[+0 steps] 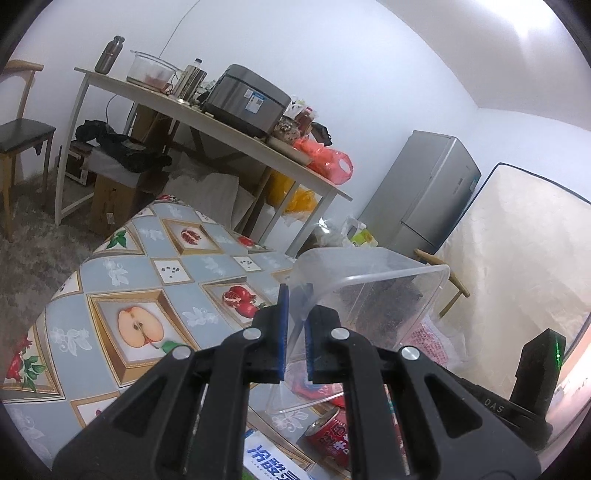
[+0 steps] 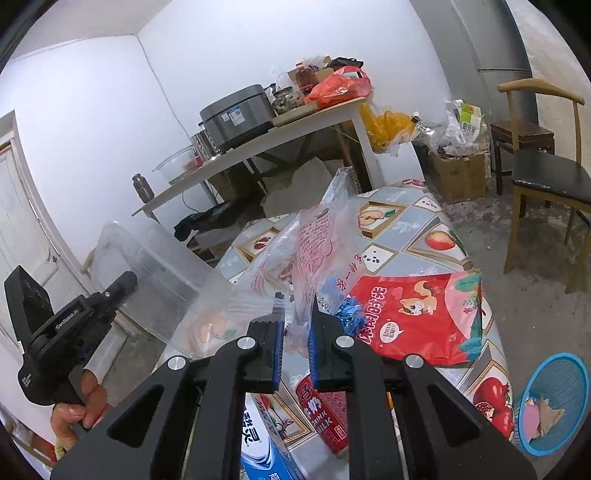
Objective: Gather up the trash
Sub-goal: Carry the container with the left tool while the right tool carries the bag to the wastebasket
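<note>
Your left claw (image 1: 293, 328) is clamped on the wall of the clear plastic tub (image 1: 373, 288), lifted and tilted; your right claw (image 2: 297, 328) pinches the clear printed plastic bag (image 2: 317, 254) just beside that tub, not yet inside; below the claws the red drink can (image 2: 325, 413), blue-and-white carton (image 2: 264, 446) and red snack packet (image 2: 417, 314) wait on the fruit-patterned counter (image 2: 443, 236).

1. Bright, even indoor light; a glare patch burns high on the white wall (image 1: 528, 33), upper right.
2. Fisheye bending curves that wall toward dark vignetted corners; focus stays reasonably sharp.
</note>
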Tool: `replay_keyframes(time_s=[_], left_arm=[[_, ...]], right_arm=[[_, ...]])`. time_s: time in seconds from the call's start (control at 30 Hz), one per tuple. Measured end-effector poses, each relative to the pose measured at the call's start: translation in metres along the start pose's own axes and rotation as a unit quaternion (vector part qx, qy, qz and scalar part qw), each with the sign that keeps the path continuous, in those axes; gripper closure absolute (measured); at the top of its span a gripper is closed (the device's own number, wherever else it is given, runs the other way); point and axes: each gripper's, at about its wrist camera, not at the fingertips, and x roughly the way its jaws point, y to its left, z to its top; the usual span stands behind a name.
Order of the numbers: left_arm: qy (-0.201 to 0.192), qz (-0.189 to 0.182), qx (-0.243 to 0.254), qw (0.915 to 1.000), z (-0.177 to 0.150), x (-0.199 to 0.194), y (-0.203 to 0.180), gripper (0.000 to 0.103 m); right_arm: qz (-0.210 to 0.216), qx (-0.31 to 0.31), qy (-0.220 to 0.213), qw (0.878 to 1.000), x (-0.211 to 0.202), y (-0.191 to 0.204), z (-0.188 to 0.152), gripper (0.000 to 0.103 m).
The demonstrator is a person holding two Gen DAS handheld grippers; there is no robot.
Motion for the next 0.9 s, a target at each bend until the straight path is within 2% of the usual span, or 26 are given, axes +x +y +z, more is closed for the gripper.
replay_keyframes(time_s=[0.23, 0.5, 0.77, 0.9], left_arm=[[-0.006, 0.005, 0.011, 0.9999, 0.003, -0.017, -0.011, 0.097], [-0.005, 0.007, 0.032, 0.9995, 0.004, -0.034, -0.035, 0.097], [0.01, -0.012, 0.067, 0.9976, -0.007, -0.038, -0.085, 0.097], [0.032, -0.038, 0.087, 0.995, -0.023, -0.029, -0.122, 0.097]], right_arm=[[0.005, 0.005, -0.008, 1.0, -0.014, -0.004, 0.0, 0.092], [0.006, 0.017, -0.027, 0.999, -0.048, -0.02, -0.003, 0.092], [-0.009, 0.038, -0.049, 0.998, -0.093, -0.048, -0.01, 0.092], [-0.03, 0.054, -0.064, 0.996, -0.122, -0.073, -0.016, 0.092]])
